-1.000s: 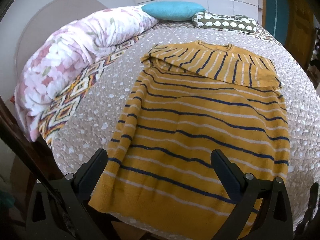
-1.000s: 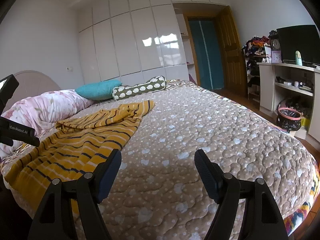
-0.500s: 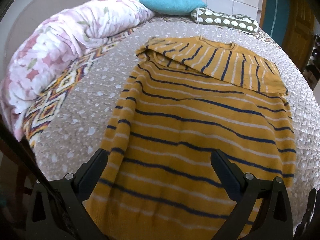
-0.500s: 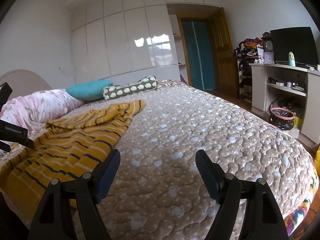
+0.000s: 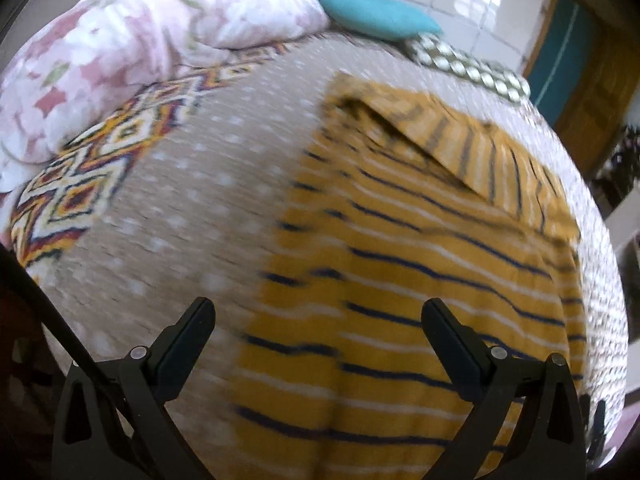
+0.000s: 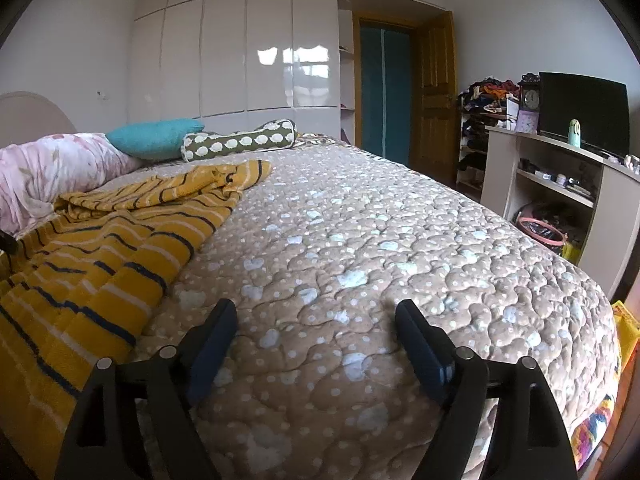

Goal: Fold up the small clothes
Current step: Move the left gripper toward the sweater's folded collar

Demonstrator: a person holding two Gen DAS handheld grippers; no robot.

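Note:
A mustard-yellow sweater (image 5: pixel 420 280) with navy and white stripes lies flat on the bed, its sleeves folded across the chest at the far end. My left gripper (image 5: pixel 318 320) is open and empty, low over the sweater's near left edge; the left finger is over the quilt, the right over the sweater. The left wrist view is motion-blurred. In the right wrist view the sweater (image 6: pixel 100 248) lies to the left. My right gripper (image 6: pixel 316 322) is open and empty, just above the bare quilt (image 6: pixel 380 240) to the right of the sweater.
A pink floral duvet (image 5: pixel 120 52) is bunched at the left, with a teal pillow (image 6: pixel 154 138) and a green patterned bolster (image 6: pixel 240 140) at the head. A shelf unit (image 6: pixel 560 184) with a TV stands to the right of the bed; a wooden door (image 6: pixel 434 96) at the back.
My left gripper has moved lower and to the left, so the sweater's left edge now lies between its fingers. My right gripper has dropped closer to the quilt and shifted a little left.

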